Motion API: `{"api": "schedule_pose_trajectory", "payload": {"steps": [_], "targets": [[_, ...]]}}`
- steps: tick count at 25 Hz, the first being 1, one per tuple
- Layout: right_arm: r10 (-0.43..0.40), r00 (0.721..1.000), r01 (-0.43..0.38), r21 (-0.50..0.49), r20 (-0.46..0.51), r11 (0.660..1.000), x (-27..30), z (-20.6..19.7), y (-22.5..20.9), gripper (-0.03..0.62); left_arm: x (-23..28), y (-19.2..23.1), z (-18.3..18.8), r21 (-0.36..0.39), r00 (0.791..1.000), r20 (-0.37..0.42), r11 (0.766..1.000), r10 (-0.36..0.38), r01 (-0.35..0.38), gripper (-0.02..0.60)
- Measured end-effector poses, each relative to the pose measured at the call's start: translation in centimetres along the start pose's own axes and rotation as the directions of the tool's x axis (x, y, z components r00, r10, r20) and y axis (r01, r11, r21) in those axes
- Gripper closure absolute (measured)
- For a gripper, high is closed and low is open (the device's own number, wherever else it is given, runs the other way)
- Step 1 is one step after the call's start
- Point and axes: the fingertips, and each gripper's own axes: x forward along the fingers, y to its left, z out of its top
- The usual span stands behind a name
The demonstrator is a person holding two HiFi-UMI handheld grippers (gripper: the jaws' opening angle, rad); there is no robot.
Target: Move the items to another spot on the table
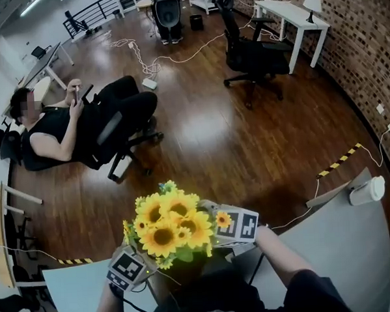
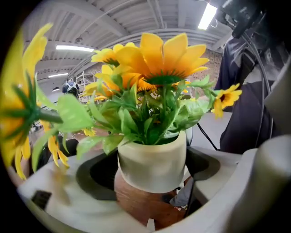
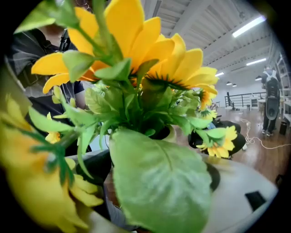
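Hovering close in front of the person's body, the sunflower pot (image 2: 152, 164) sits upright between both tools, its yellow blooms (image 1: 167, 226) hiding it from above. The left gripper (image 1: 140, 260) comes in from the near left, jaws clamped on the brown lower wall under the cream collar. The right gripper (image 1: 226, 230) meets it from the right. A big leaf (image 3: 159, 182) masks most of that grip, but the pot's brown wall lies against one pad, so it looks clamped too. The pot hangs over the dark gap between two grey tabletops. The right-hand tabletop (image 1: 343, 242) looks the roomier landing, with only a paper cup (image 1: 367, 190) on its side at the far right corner. A seated person (image 1: 63, 126) is well apart, far left, and no obstacle.
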Motion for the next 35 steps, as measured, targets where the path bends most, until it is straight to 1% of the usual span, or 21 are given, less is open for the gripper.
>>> {"api": "schedule_pose_trajectory", "payload": {"steps": [3,6,9,13,15,20,23,25,29,32,35], "targets": [[-0.027,0.999,0.027,0.022,0.037,0.999,-1.8,0.4,-4.0,0.135,2.5,3.0,1.9,0.002,1.0,-0.009,1.0,-0.021,0.021,0.098],[-0.053,0.995,0.049,0.044,0.082,0.998,-3.5,1.4,-6.3,0.135,4.0,4.8,4.1,0.009,0.999,0.012,0.999,-0.053,0.053,0.098],[-0.083,0.992,0.077,0.066,0.096,0.995,-3.6,1.6,-6.5,0.135,4.1,4.9,4.2,0.018,0.996,0.029,0.996,-0.088,0.087,0.098],[-0.112,0.992,0.106,0.081,0.065,0.991,-3.7,1.5,-6.5,0.134,4.0,5.1,4.3,0.03,0.99,0.05,0.99,-0.136,0.134,0.098],[-0.133,0.989,0.127,0.088,0.069,0.988,-4.1,2.0,-6.8,0.134,4.1,5.4,4.9,0.043,0.986,0.059,0.987,-0.159,0.156,0.098],[-0.189,0.977,0.178,0.112,0.096,0.978,-5.1,3.8,-9.1,0.134,4.5,7.6,6.6,0.074,0.975,0.095,0.978,-0.201,0.195,0.098],[-0.224,0.972,0.214,0.113,0.077,0.97,-5.0,4.7,-11.3,0.134,4.9,10.0,7.4,0.101,0.969,0.116,0.974,-0.216,0.205,0.098],[-0.237,0.97,0.229,0.113,0.061,0.967,-4.8,5.4,-13.0,0.134,5.1,12.0,7.7,0.104,0.965,0.142,0.973,-0.218,0.205,0.098],[-0.246,0.969,0.244,0.12,-0.004,0.962,-3.7,6.8,-16.2,0.134,5.4,16.0,7.6,0.085,0.955,0.184,0.972,-0.232,0.219,0.098],[-0.256,0.966,0.26,0.116,-0.046,0.959,-2.4,8.7,-18.8,0.134,4.7,19.3,7.8,0.068,0.946,0.215,0.97,-0.243,0.233,0.098],[-0.259,0.961,0.268,0.106,-0.096,0.957,-0.6,9.9,-20.9,0.134,4.1,22.0,7.2,0.057,0.937,0.246,0.969,-0.246,0.239,0.098]]}}
